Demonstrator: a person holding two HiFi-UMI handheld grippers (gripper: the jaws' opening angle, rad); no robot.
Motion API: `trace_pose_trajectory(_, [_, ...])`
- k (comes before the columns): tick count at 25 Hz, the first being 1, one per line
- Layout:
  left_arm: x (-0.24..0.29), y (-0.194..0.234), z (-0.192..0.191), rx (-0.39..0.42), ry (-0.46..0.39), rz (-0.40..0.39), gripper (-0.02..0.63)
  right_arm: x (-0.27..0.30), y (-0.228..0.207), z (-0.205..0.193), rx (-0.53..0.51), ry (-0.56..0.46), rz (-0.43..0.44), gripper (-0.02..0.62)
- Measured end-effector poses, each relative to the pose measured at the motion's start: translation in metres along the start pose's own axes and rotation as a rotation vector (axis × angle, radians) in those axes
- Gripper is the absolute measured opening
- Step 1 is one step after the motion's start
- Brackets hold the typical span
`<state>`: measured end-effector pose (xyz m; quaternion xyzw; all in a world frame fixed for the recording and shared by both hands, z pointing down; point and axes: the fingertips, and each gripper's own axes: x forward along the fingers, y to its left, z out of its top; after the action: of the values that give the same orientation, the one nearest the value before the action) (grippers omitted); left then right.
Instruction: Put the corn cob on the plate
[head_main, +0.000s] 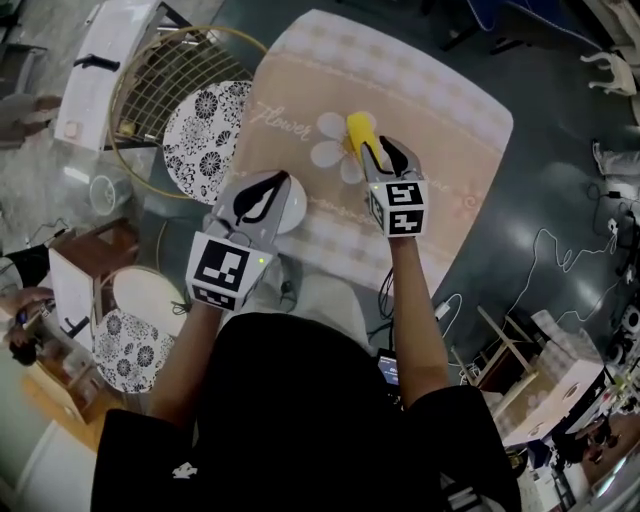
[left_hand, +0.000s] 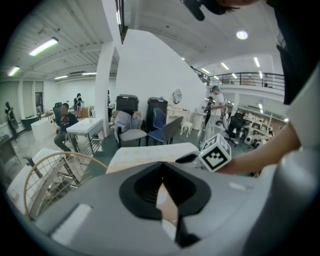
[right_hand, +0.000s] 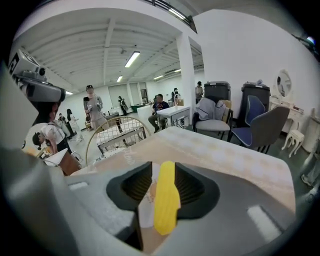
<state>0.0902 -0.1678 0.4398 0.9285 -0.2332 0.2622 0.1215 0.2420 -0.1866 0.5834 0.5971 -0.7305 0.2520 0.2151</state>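
Observation:
The yellow corn cob (head_main: 358, 130) lies on the beige flower-print cloth (head_main: 440, 110) of the table. My right gripper (head_main: 381, 145) straddles the cob's near end. In the right gripper view the corn cob (right_hand: 166, 200) runs between the jaws of that gripper (right_hand: 162, 167), with a strip of cloth showing on its left side, so the jaws stand open around it. My left gripper (head_main: 281, 177) hangs shut and holds nothing. It is over a small white plate (head_main: 293, 212) at the cloth's near edge.
A round gold wire rack (head_main: 150, 70) at the left carries a black-patterned plate (head_main: 200, 130). Another patterned plate (head_main: 125, 345) sits lower left beside a brown box (head_main: 95, 250). Chairs (left_hand: 162, 131) and people stand beyond the table.

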Motion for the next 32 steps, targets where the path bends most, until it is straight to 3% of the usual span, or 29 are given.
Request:
trace_pose_trajectory(11, [0.01,0.002,-0.02,-0.024,0.05,0.036,0.006,0.042,-0.005,-0.042,-0.002,0.097,0.01,0.233])
trace_pose_trajectory(15, [0.01,0.003,-0.024,-0.067,0.047,0.047,0.005,0.055,-0.007,-0.056,0.002,0.125,0.005,0.261])
trace_pose_trajectory(23, [0.008,0.019,-0.021,-0.08,0.038,0.092,0.006,0.073,-0.006,-0.073,0.016,0.174,-0.007,0.276])
trace_pose_trajectory(32, [0.011,0.014,-0.031,-0.08,0.059,0.082,0.006,0.078,-0.007,-0.075,-0.006,0.167,-0.045,0.268])
